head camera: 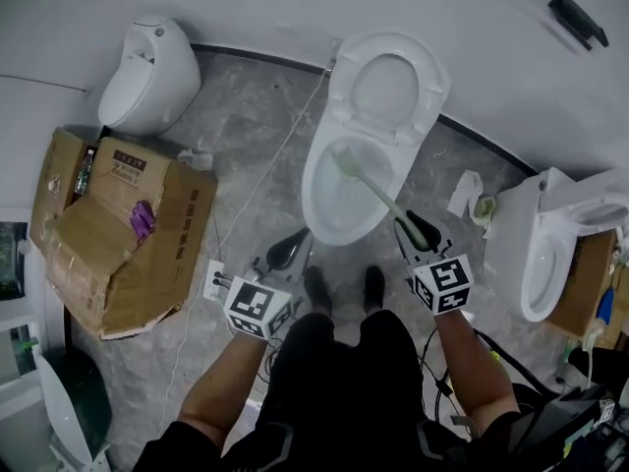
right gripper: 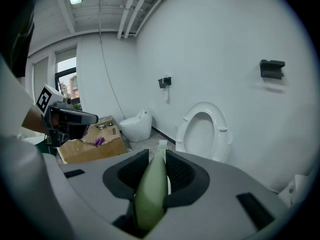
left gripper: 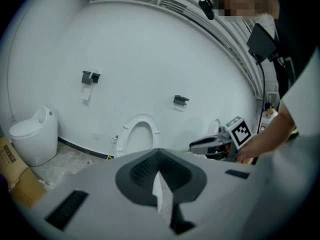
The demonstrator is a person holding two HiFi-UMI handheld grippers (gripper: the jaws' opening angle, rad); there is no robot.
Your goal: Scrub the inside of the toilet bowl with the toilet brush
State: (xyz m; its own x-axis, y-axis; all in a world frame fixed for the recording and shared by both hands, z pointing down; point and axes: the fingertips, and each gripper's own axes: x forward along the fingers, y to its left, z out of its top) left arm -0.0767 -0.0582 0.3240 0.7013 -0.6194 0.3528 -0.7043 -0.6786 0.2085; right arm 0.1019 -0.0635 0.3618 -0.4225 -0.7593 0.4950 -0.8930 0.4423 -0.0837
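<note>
The toilet brush (head camera: 377, 196) lies slanted across the toilet bowl (head camera: 313, 181), its bristle head inside the bowl near the hinge side and its green handle running back to my right gripper (head camera: 413, 232). In the right gripper view the jaws are closed on that handle (right gripper: 152, 191). My left gripper (head camera: 286, 254) hangs just in front of the bowl, jaws together with nothing between them. The seat (head camera: 432, 87) stands raised. A cardboard box (head camera: 118, 234) sits on the floor to the left.

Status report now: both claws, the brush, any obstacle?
Right claw shut on toilet brush, bristles inside toilet bowl. Left claw shut, empty, beside the bowl. Nothing in the way.
</note>
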